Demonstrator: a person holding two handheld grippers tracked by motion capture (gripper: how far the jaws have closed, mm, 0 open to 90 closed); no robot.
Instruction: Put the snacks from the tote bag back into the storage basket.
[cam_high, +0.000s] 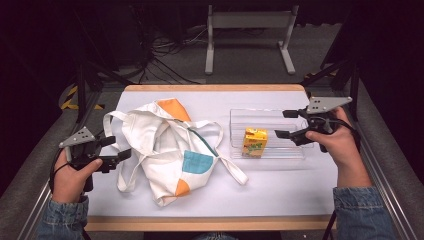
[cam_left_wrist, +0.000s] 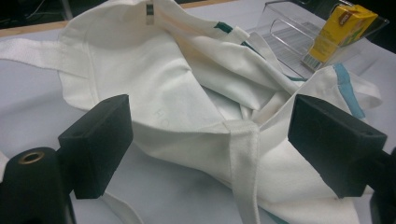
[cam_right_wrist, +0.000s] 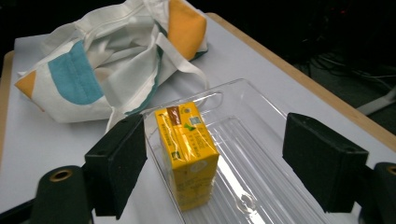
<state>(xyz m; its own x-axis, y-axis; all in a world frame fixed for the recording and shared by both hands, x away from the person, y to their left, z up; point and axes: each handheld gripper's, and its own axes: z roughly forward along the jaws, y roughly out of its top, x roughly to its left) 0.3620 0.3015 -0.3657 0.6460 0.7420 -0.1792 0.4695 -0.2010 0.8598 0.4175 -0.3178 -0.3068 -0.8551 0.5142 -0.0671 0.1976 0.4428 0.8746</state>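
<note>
A white cloth tote bag (cam_high: 165, 150) with orange and blue patches lies crumpled on the left half of the white table (cam_high: 280, 185). To its right, a yellow juice carton (cam_high: 254, 142) stands upright at the left end of a clear plastic tray (cam_high: 280, 152). My left gripper (cam_high: 117, 148) rests at the bag's left edge, open, and a bag strap (cam_left_wrist: 243, 163) runs between its pads without touching them. My right gripper (cam_high: 281, 124) hovers over the tray just right of the carton, open and holding nothing. From the right gripper view the carton (cam_right_wrist: 187, 149) stands ahead of the spread pads, apart from both.
The table has a wooden rim (cam_high: 215, 88) along its far and near sides. Loose bag handles (cam_high: 235, 172) trail toward the tray. Dark floor, cables and a grey stand (cam_high: 250, 30) lie beyond the far edge. Bare tabletop runs along the front.
</note>
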